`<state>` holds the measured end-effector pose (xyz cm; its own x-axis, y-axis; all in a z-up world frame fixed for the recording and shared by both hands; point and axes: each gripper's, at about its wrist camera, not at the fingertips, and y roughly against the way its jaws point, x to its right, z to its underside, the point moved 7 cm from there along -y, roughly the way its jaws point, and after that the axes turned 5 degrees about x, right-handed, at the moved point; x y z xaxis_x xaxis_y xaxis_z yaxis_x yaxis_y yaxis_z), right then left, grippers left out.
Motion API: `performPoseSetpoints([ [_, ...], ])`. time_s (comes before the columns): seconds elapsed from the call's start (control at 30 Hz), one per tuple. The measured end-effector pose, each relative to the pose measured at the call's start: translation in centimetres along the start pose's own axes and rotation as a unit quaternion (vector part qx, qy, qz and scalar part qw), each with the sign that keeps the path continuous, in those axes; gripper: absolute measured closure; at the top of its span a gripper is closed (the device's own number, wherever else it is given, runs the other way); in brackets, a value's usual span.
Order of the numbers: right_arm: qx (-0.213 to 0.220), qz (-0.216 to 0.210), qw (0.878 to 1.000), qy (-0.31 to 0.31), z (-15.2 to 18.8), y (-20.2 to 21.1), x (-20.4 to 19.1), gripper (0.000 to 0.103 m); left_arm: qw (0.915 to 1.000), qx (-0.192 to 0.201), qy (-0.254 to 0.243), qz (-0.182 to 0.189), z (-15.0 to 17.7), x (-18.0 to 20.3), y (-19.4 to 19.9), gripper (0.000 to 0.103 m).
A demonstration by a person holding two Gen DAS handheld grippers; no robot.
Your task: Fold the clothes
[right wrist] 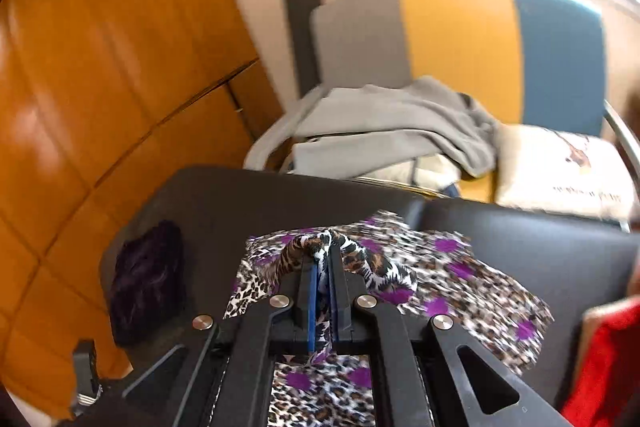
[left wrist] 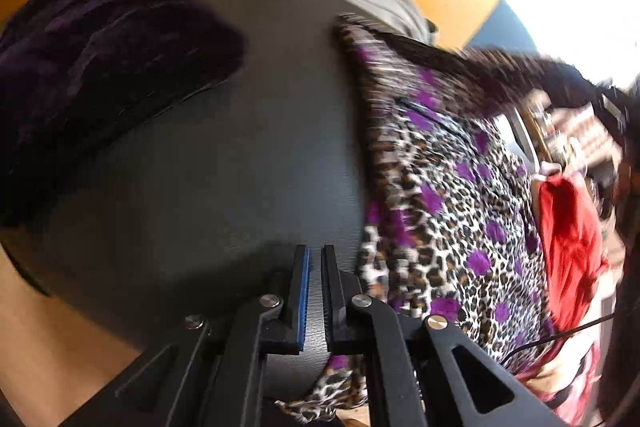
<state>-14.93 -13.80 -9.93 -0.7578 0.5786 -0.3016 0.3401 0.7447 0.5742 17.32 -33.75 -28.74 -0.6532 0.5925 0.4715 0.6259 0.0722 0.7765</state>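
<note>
A leopard-print garment with purple spots [left wrist: 440, 195] lies spread on the dark table [left wrist: 240, 167]. In the left wrist view its far edge is lifted up to the right, blurred. My right gripper [right wrist: 325, 247] is shut on a bunched fold of this garment [right wrist: 460, 279], holding it a little above the table [right wrist: 240, 199]. My left gripper [left wrist: 316, 249] hovers over bare table just left of the garment's near edge. Its fingers are nearly together with a thin gap and nothing between them.
A folded dark purple fuzzy garment [left wrist: 112, 67] sits at the table's left end [right wrist: 148, 287]. Red cloth [left wrist: 568, 235] lies at the right side [right wrist: 608, 359]. Behind the table stands a grey, yellow and blue chair [right wrist: 460, 35] with a grey garment [right wrist: 384, 119] and a cushion [right wrist: 560, 171].
</note>
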Motion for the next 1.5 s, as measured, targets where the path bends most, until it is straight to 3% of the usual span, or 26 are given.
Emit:
performPoseSetpoints([
  [0.17,-0.037,0.004,0.998,-0.051,2.5,-0.8,3.2,0.098,0.9965,0.005,0.018,0.082,-2.9,3.1,-0.6,0.088],
  [0.37,-0.059,-0.058,0.992,-0.099,2.0,-0.8,2.9,0.098,0.9963,0.008,-0.053,0.067,-6.5,8.8,-4.7,0.087],
  [0.5,-0.067,-0.09,0.978,-0.176,2.4,-0.2,5.8,0.098,0.9949,0.008,-0.07,0.073,-8.8,10.8,-6.7,0.086],
  [0.57,-0.065,-0.075,0.974,-0.202,3.4,-0.3,8.1,0.094,0.9946,0.009,-0.08,0.064,-9.9,10.9,-7.3,0.086],
  [0.63,-0.061,-0.052,0.972,-0.223,4.7,-0.6,10.6,0.06,0.9951,0.004,-0.083,0.052,-11.1,10.6,-8.2,0.086],
  [0.83,-0.049,0.019,0.957,-0.284,8.5,-1.4,18.0,0.057,0.9956,-0.007,-0.092,0.016,-13.2,10.2,-11.8,0.086],
  [0.93,-0.051,0.022,0.964,-0.261,9.9,-1.2,17.9,0.055,0.9947,-0.02,-0.101,-0.003,-13.4,9.6,-13.3,0.086],
  [1.03,-0.062,0.017,0.968,-0.241,11.0,-1.3,16.8,0.055,0.9938,-0.022,-0.108,-0.014,-13.1,9.3,-13.9,0.086],
  [1.2,-0.073,0.063,0.971,-0.219,11.3,-2.9,17.6,0.055,0.9894,-0.021,-0.143,-0.013,-12.2,10.2,-13.6,0.084],
  [1.27,-0.091,0.078,0.97,-0.21,11.6,-4.1,18.0,0.063,0.9876,-0.018,-0.155,-0.017,-11.9,10.3,-13.2,0.084],
  [1.33,-0.107,0.091,0.97,-0.2,12.0,-4.9,18.4,0.089,0.9881,-0.014,-0.153,-0.011,-11.8,10.6,-12.8,0.084],
  [1.4,-0.106,0.097,0.971,-0.189,11.8,-4.5,18.3,0.094,0.9897,-0.004,-0.143,0.012,-11.8,10.9,-11.7,0.084],
  [1.5,-0.063,0.086,0.977,-0.185,9.8,-2.1,17.5,0.096,0.9895,0.018,-0.141,0.021,-11.8,10.8,-9.8,0.084],
])
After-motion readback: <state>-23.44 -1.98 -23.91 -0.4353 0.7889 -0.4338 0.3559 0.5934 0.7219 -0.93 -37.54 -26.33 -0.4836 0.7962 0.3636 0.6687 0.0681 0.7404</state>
